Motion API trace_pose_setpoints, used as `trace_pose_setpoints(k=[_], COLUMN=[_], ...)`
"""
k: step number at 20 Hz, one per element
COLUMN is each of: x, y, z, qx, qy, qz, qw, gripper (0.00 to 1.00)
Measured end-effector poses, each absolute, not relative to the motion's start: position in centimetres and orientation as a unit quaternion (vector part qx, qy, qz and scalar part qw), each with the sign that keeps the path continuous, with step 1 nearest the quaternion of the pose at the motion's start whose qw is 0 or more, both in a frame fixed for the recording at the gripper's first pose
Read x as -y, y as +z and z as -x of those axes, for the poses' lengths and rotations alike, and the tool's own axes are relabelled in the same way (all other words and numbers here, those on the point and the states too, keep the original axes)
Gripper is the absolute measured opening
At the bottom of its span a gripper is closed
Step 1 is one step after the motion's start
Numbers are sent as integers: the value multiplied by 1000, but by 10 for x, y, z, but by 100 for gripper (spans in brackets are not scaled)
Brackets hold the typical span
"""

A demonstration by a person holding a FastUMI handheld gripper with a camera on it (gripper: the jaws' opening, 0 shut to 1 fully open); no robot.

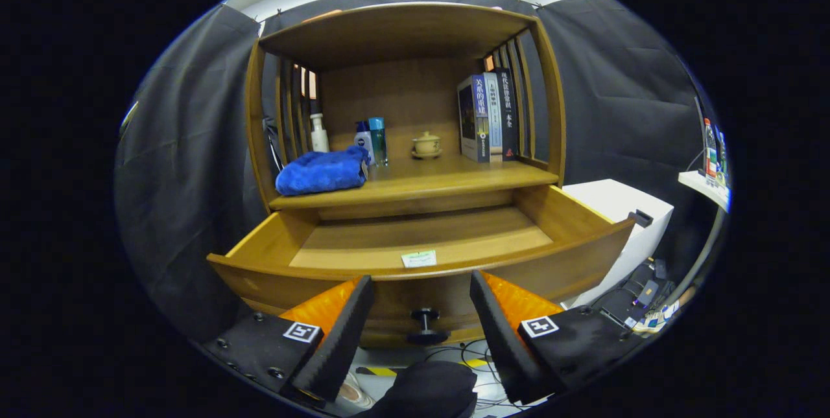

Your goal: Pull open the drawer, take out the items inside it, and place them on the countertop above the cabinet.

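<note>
The hand-held gripper [421, 317] hangs wide open and empty before the pulled-out wooden drawer [421, 275]. A blue folded cloth [322, 172] lies on the wooden countertop [454, 181] above. The drawer looks emptied, so the task seems nearly complete.

Countertop [454, 179] — towel [321, 172], books [487, 116].

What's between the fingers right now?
Gripper is open; the drawer front's knob sits between its fingers, untouched, in the gripper view.
</note>
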State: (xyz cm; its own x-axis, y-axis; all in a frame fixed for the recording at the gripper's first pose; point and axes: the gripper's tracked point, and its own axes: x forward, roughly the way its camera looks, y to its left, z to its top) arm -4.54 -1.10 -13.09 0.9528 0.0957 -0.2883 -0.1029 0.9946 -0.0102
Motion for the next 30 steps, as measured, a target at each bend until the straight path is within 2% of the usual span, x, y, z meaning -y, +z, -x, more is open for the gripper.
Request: trace_pose_setpoints(k=[7, 12, 19, 30], x=[-7, -33, -42, -6], y=[-90, -76, -122, -213], z=[11, -28, -72, -99], qx=[-120, -141, -297, -508], qy=[72, 103, 123, 76], qz=[0, 29, 119, 144], qw=[990, 984, 939, 846], gripper=[97, 97, 99, 99])
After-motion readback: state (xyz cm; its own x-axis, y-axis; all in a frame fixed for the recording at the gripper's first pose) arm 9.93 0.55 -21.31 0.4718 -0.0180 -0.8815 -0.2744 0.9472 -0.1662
